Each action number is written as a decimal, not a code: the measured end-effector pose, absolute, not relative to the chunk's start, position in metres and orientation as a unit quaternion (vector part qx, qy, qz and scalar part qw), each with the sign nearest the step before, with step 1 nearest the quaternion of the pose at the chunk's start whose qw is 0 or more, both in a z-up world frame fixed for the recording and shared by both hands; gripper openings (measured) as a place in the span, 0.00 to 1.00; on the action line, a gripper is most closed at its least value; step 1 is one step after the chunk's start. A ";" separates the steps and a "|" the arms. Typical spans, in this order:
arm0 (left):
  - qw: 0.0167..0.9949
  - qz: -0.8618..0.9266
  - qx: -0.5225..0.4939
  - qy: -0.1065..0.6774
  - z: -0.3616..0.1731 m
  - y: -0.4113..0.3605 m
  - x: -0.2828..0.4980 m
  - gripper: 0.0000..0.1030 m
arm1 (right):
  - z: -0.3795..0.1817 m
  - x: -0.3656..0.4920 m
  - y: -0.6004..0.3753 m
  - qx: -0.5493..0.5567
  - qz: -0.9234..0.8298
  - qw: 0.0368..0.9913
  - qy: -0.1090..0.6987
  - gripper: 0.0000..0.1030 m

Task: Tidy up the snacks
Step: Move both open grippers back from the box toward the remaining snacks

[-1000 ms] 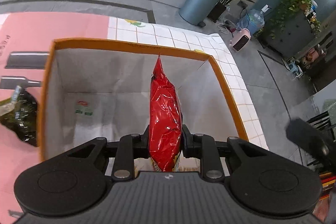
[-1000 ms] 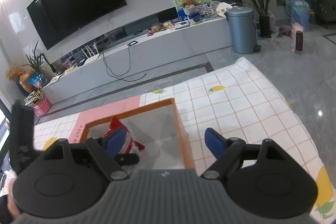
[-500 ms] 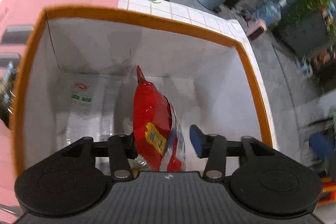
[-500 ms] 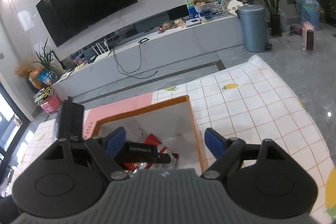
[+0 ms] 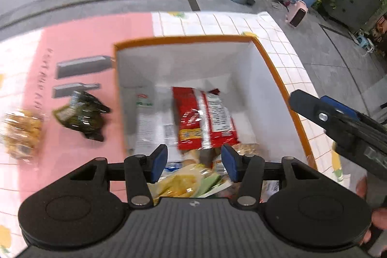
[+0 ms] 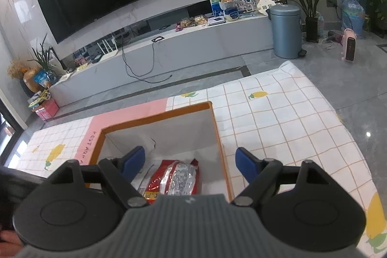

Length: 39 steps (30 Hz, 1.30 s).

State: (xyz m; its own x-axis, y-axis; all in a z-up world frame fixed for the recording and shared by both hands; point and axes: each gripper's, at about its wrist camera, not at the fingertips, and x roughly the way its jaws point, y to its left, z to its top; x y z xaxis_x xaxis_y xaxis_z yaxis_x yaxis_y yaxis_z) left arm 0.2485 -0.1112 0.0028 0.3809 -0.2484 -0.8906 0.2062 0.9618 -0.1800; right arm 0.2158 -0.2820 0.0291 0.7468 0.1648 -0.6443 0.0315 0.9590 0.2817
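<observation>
A red snack bag (image 5: 205, 117) lies flat on the floor of the white box with an orange rim (image 5: 183, 40). Yellow and green packets (image 5: 183, 183) sit at the box's near end. My left gripper (image 5: 193, 162) hangs above the box, its jaws opening with nothing between them. My right gripper (image 6: 191, 163) hovers open and empty over the box's near right side; the red bag (image 6: 176, 179) shows below it inside the box (image 6: 157, 116). Its fingers (image 5: 338, 117) also reach in at the right of the left wrist view.
A dark green snack bag (image 5: 84, 115) and a golden one (image 5: 21, 132) lie on the pink mat (image 5: 84, 40) left of the box. The checked tablecloth (image 6: 278, 117) ends at the far and right edges. A grey bin (image 6: 286, 30) and a long TV console (image 6: 169, 50) stand beyond.
The left gripper let go of the red bag, which dropped flat into the box. That gripper then rose and pulled back. The right gripper barely moved.
</observation>
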 end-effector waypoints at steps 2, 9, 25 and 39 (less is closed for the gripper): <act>0.833 -0.131 -0.007 0.537 0.010 -0.106 0.243 0.59 | 0.029 0.217 -0.273 0.128 0.024 0.920 0.369 0.78; 0.840 -0.130 -0.005 0.527 0.035 -0.073 0.216 0.59 | 0.029 0.207 -0.225 0.077 0.023 0.914 0.398 0.81; 0.839 -0.098 -0.049 0.532 0.032 0.066 0.178 0.60 | 0.034 0.170 -0.098 0.042 0.101 0.918 0.381 0.82; 0.876 -0.031 -0.118 0.467 -0.024 0.150 0.190 0.61 | 0.005 0.182 -0.016 0.035 0.084 0.932 0.350 0.81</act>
